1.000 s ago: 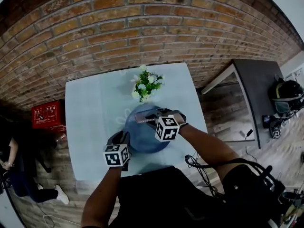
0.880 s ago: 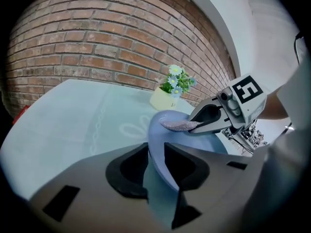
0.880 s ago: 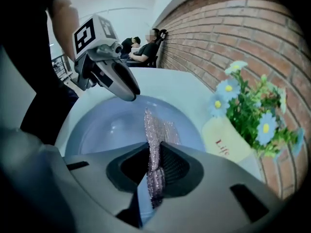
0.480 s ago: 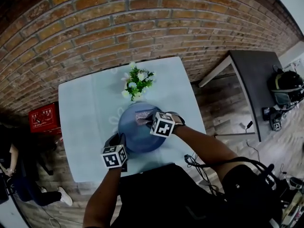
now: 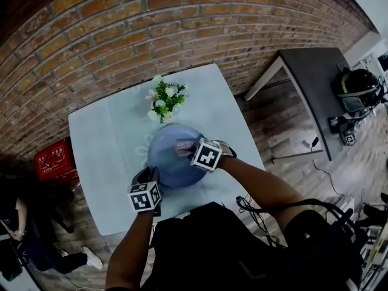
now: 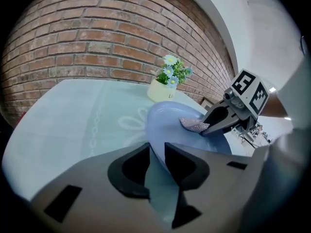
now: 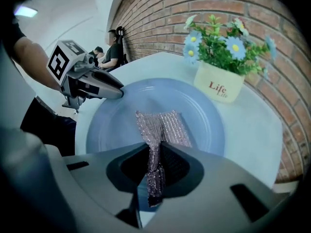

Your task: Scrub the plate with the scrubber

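Plate (image 5: 165, 159) sits on the pale table (image 5: 100, 150), its near rim caught between the narrow jaws of the left gripper (image 6: 156, 155). Those jaws have just eased open a touch, yet the rim fills the gap between the pads. I judge this hold is there to steady the plate against rubbing. Over the plate's middle the right gripper (image 7: 154, 166) points steeply down, clamped on the scrubber (image 7: 163, 126), a glittery mesh cloth. Its free end fans out flat on the plate's face, where it can wipe. Nothing else lies in the plate. Just beyond the plate's far rim a cream pot (image 7: 218, 84) holds white and blue flowers (image 7: 221, 45), clear of the strokes. Behind it rises a brick wall (image 5: 121, 35).
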The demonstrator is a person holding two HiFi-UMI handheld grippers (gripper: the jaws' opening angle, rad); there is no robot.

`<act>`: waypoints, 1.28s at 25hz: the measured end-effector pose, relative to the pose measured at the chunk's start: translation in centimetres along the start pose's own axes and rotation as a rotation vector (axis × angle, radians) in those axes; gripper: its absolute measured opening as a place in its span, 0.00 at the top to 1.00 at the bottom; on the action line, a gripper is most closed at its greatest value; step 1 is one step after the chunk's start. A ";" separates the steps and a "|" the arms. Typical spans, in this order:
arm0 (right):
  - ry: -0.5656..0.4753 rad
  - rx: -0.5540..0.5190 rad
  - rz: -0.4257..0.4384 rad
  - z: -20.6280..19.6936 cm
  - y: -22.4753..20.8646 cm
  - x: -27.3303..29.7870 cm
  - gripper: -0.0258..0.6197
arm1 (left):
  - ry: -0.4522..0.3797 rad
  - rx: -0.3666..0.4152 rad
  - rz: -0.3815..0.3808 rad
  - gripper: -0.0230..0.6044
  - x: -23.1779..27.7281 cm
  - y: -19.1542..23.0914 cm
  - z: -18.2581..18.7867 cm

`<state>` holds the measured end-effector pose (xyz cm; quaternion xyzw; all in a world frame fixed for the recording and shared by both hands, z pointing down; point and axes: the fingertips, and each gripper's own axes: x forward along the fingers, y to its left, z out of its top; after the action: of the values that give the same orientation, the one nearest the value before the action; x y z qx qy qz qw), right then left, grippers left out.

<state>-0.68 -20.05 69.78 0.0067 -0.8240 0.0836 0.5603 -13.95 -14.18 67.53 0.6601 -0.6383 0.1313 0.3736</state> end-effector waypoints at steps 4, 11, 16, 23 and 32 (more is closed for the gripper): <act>0.008 0.071 -0.001 -0.6 1.1 -0.1 0.86 | 0.000 -0.001 -0.030 0.79 -0.7 -0.3 -0.1; 0.020 0.198 -0.033 -1.1 2.6 -0.1 0.85 | 0.011 0.033 -0.118 0.81 -1.7 -0.6 -0.3; -0.016 0.251 -0.059 -0.8 3.4 -0.2 0.85 | 0.004 0.035 -0.146 0.81 -2.9 0.0 -0.4; 0.002 0.297 -0.089 -0.8 4.7 0.1 0.85 | -0.023 0.042 -0.182 0.85 -5.1 1.0 0.2; 0.005 0.385 -0.078 0.3 6.6 1.0 0.85 | -0.089 0.023 -0.221 0.90 -8.1 3.0 1.2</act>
<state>-2.03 -13.51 69.76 0.1455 -0.7905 0.2178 0.5536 -18.35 -8.63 62.43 0.7360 -0.5758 0.0673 0.3496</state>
